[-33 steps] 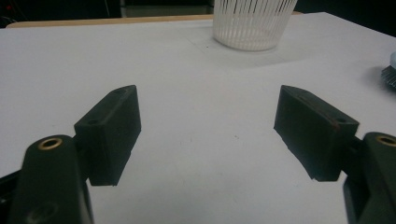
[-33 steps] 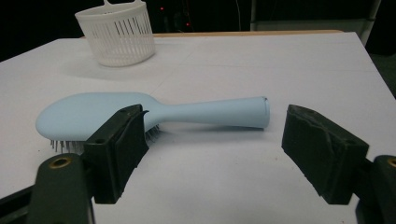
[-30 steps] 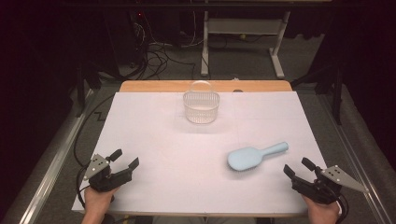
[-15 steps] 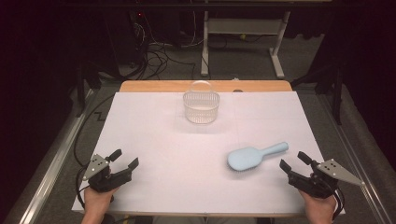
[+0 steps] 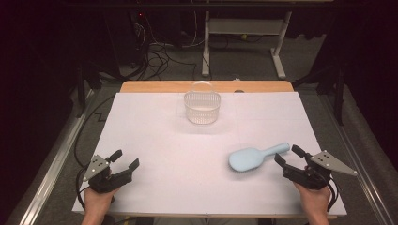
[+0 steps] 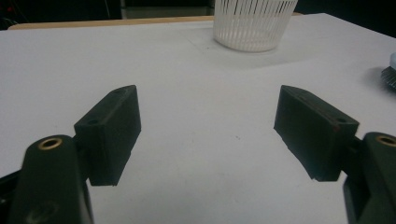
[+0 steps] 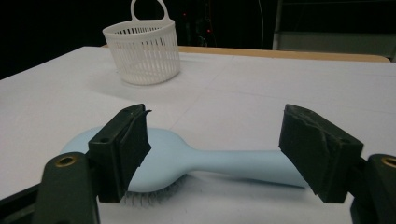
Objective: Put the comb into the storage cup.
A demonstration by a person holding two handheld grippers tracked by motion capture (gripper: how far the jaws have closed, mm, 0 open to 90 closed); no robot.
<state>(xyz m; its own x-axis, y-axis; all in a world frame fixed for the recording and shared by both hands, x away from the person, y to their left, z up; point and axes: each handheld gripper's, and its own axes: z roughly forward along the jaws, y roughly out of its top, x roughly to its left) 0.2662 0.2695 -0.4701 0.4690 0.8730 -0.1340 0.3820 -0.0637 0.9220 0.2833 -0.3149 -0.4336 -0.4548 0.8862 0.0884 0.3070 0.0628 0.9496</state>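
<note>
Two open jaws of the right gripper near the blue hairbrush; centring on its handle should steady the grasp.

Dark room, grey floor, tangled cables (white desk frame behind).

In the right gripper view, the near jaw of the right claw covers part of the light blue hairbrush, and its bristles barely show beneath the head. In the left gripper view, the top edge cuts off the white basket, and the right edge crops a dark bristled thing.
</note>
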